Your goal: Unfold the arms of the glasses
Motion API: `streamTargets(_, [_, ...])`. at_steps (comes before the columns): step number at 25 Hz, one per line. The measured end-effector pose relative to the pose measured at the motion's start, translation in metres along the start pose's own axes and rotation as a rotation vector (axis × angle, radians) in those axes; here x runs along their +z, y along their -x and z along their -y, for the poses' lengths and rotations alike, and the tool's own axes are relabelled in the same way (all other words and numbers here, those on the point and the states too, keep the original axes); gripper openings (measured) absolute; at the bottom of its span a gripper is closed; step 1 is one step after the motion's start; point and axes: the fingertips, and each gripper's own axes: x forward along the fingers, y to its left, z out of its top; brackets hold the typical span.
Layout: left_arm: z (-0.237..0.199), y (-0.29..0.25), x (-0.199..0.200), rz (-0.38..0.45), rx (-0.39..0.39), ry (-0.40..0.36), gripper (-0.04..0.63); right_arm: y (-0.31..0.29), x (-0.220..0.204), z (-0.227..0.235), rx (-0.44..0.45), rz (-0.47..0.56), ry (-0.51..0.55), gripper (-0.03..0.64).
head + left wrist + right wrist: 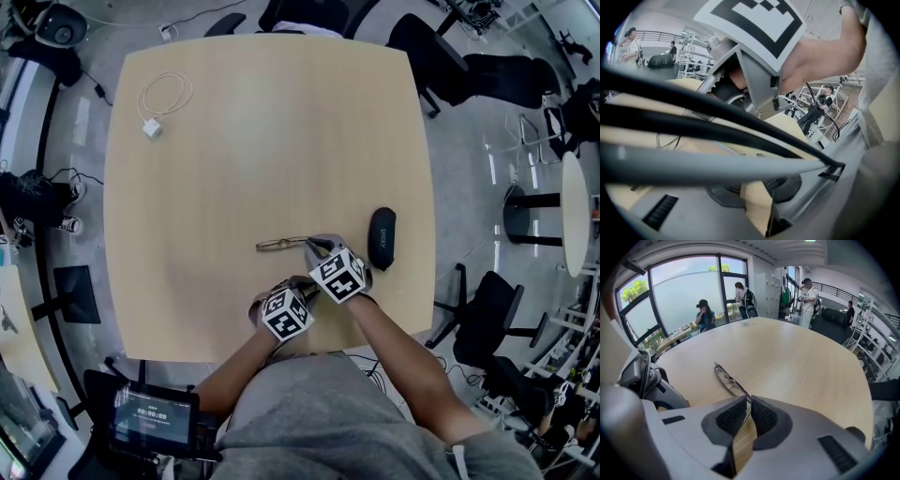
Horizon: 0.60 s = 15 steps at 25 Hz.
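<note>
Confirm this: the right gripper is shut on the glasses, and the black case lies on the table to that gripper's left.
Wrong on one count. The right gripper is shut on the glasses, as the right gripper view shows, but the case lies on the table to that gripper's right, not its left. The head view shows this.

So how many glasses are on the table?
1. The glasses lie on the near half of the table, one end pinched in the right gripper. The black glasses case beside them is closed, so I can't see whether it hides another pair.
</note>
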Motion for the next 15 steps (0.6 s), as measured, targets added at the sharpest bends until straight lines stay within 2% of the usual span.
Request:
streamTargets(5, [-0.001,0.012,0.001,0.042,-0.027,0.036,0.051,-0.002,0.001,0.0,-0.004,0.0,0.0,0.034])
streamTargets(7, [-0.004,0.025,0.006,0.068,-0.022,0.022,0.051,-0.001,0.002,0.002,-0.009,0.006,-0.001,0.034])
streamTargets(10, [-0.02,0.052,0.016,0.119,0.046,-0.022,0.051,0.0,0.006,0.005,-0.014,0.012,0.001,0.034])
streamTargets(13, [-0.042,0.086,0.034,0.202,0.103,-0.027,0.051,0.0,0.011,0.006,-0.013,0.02,0.022,0.034])
streamTargets(15, [-0.058,0.101,0.04,0.214,0.13,-0.033,0.051,0.001,0.012,0.008,-0.01,0.023,0.031,0.034])
